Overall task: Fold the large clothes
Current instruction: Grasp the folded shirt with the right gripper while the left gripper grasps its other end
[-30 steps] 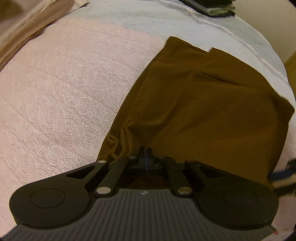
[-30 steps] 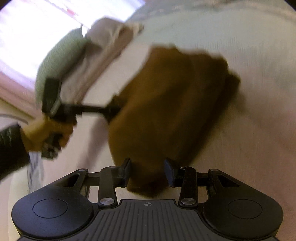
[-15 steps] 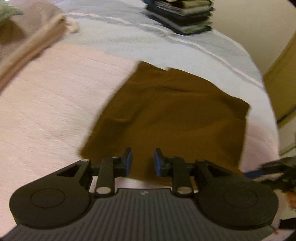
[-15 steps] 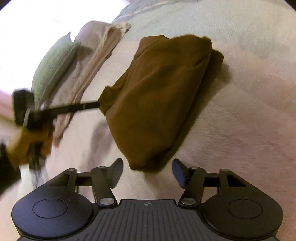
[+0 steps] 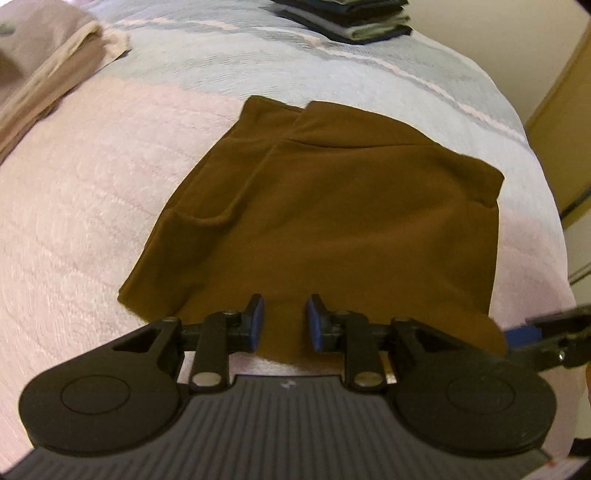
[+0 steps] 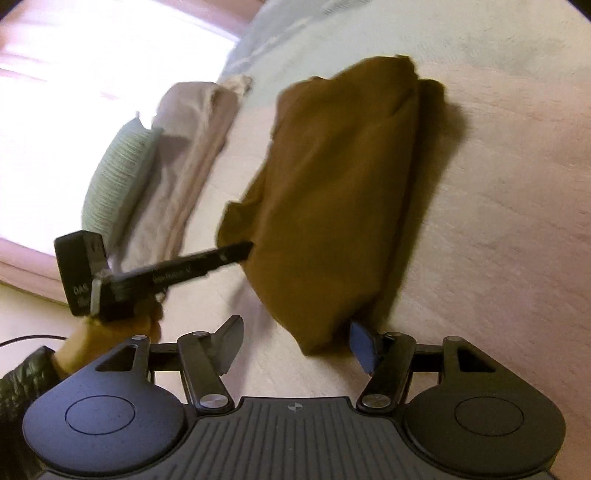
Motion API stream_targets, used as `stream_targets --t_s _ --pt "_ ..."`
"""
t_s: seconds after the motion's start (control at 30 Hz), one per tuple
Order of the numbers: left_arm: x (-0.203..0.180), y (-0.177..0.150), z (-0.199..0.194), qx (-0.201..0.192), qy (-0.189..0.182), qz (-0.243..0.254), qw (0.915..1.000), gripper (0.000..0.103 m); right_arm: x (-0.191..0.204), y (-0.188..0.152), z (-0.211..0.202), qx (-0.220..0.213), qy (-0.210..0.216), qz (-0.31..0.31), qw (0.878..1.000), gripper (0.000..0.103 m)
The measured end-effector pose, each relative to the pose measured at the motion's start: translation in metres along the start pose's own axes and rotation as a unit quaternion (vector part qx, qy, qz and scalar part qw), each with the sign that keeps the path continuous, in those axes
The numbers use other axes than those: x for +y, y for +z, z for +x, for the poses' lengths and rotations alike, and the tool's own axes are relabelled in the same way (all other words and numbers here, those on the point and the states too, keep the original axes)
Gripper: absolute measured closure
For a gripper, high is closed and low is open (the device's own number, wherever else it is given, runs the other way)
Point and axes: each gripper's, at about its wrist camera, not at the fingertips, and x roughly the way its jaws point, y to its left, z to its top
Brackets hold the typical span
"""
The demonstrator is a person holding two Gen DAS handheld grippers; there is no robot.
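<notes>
A brown garment lies folded into a rough rectangle on the pink bedspread. My left gripper is open over the garment's near edge, with cloth showing in the gap between its blue pads but not pinched. In the right wrist view the same brown garment runs away from me, and my right gripper stands wide open at its near corner. The left gripper's fingers show there from the side, at the garment's left edge, held by a hand.
A stack of folded dark clothes sits at the far end of the bed. Beige folded bedding and a pale green pillow lie along the left side. A wooden door stands at the right.
My left gripper opened and let go of the garment's edge, which now lies flat. The right gripper widened and drew back to the garment's corner.
</notes>
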Motion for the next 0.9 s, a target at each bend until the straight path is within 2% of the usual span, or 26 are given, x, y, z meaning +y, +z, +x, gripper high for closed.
stream_targets --t_s 0.07,0.1,0.13,0.2,0.3,0.4,0.5,0.53,0.6,0.67,0.73,0.77,0.83,0.87,0.9 --pt "-0.002 0.0 0.002 0.003 0.0 0.006 1.0 0.082 -0.005 0.002 0.007 0.0 0.01 -0.006 1.0 0.046" --pt "-0.002 0.0 0.003 0.005 0.002 0.011 0.9999 0.082 -0.011 0.001 0.009 0.006 0.014 0.003 1.0 0.058" --pt "-0.003 0.0 0.004 0.006 0.002 0.014 0.9999 0.082 -0.018 0.0 0.01 0.015 0.016 0.013 1.0 0.078" --pt "-0.002 0.0 0.009 0.011 0.003 0.017 0.9998 0.081 -0.028 -0.007 0.008 0.04 0.022 0.027 0.999 0.098" --pt "-0.003 0.003 0.013 0.013 0.008 0.025 0.9996 0.079 -0.039 -0.016 -0.012 0.072 0.007 0.003 0.997 0.103" --pt "-0.002 0.003 0.006 0.013 0.019 0.03 0.9993 0.079 -0.045 -0.025 -0.033 0.1 -0.033 -0.026 0.994 0.103" --pt "-0.003 -0.001 -0.009 0.02 0.032 0.04 0.9985 0.081 -0.03 -0.023 -0.055 0.085 -0.079 -0.095 0.989 0.102" --pt "-0.004 -0.003 -0.013 0.022 0.034 0.04 0.9984 0.081 -0.021 -0.019 -0.056 0.074 -0.082 -0.119 0.987 0.1" --pt "-0.004 -0.007 -0.015 0.032 0.036 0.035 0.9983 0.081 0.009 -0.008 -0.043 0.054 -0.07 -0.152 0.984 0.095" --pt "-0.004 -0.011 -0.012 0.046 0.041 0.029 0.9977 0.081 0.027 0.001 -0.02 0.04 -0.059 -0.183 0.981 0.085" --pt "-0.003 -0.014 -0.007 0.057 0.045 0.027 0.997 0.082 0.032 0.011 0.002 0.031 -0.056 -0.188 0.98 0.068" --pt "-0.003 -0.015 -0.005 0.061 0.046 0.028 0.9967 0.082 0.038 0.019 0.021 0.029 -0.06 -0.186 0.98 0.065" --pt "-0.003 -0.016 -0.001 0.07 0.05 0.032 0.9958 0.081 0.031 0.027 0.042 0.051 -0.095 -0.174 0.979 0.064" --pt "-0.003 -0.017 -0.001 0.07 0.05 0.032 0.9958 0.081 0.029 0.029 0.046 0.06 -0.124 -0.164 0.977 0.064" --pt "-0.002 -0.017 -0.002 0.069 0.048 0.031 0.996 0.081 0.035 0.03 0.043 0.063 -0.135 -0.162 0.976 0.064"
